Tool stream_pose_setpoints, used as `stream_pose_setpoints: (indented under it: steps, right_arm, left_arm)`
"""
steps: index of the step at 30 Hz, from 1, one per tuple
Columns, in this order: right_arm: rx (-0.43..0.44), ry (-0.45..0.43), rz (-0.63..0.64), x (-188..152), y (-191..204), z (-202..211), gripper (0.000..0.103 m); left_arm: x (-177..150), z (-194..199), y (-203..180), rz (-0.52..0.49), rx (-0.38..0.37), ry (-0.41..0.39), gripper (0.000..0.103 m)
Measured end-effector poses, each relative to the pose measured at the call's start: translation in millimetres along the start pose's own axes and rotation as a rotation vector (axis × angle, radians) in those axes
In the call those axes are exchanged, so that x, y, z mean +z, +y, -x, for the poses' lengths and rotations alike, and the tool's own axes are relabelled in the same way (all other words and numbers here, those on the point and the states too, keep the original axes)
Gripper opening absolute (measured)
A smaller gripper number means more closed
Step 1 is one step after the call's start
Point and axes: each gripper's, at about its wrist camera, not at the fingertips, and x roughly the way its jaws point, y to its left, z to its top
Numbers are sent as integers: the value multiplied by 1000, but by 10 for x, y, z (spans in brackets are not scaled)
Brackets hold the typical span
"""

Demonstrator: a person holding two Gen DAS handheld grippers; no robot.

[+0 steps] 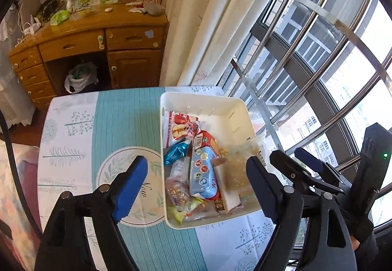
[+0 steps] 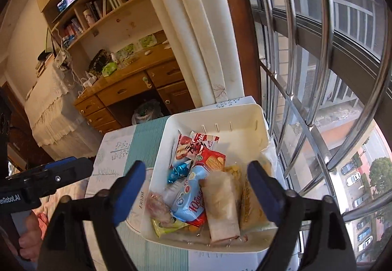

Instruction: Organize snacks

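Observation:
A white plastic bin [image 1: 203,102] stands on the teal and white tablecloth [image 1: 122,119] by the window. In it lie several snacks: a light blue biscuit pack [image 1: 203,173], a red and white packet [image 1: 178,129], a blue foil sweet [image 1: 175,152], a yellow-green packet [image 1: 181,214] and a clear-wrapped pale roll [image 2: 221,204]. My left gripper [image 1: 196,187] hovers open above the bin's near end, holding nothing. My right gripper [image 2: 197,190] is open over the same bin [image 2: 245,111], also with nothing in it. Each gripper shows in the other's view, the right gripper [image 1: 295,159] at the right edge and the left gripper [image 2: 73,168] at the left.
A window with metal bars [image 1: 306,57] runs close along the table's right side, with a cream curtain [image 1: 196,26] at its far corner. A cluttered wooden desk [image 1: 98,35] stands beyond the table. A person's hand [image 2: 29,234] grips the left tool's handle.

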Motion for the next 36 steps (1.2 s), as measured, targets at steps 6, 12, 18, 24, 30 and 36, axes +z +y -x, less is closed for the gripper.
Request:
stream_pose_setpoints:
  steps: [6,12,18,24,30,36]
  right_arm:
    - [-37,10,-24,-132,149,116,93]
    - [-65,52,-44,-462,450,265,98]
    - [-72,126,-52,-910,798,344,98]
    - [-62,198,-48,-1369,1074,424,99]
    - [-58,235,-6,-1686,1181,668,99]
    - [-50,242,31,-1685,1098,975,101]
  left_arm:
    - [-177,272,230,36,52,-1,84]
    - [-663,633,658,72,66,18,84]
    - [-1193,911,1107,119,80,69,84]
    - [-1503,1122,1526,237,81,54,84]
    - [-1655,1197,1544,262,74,82,87]
    - [-1707,1314,1173,224,56,99,100]
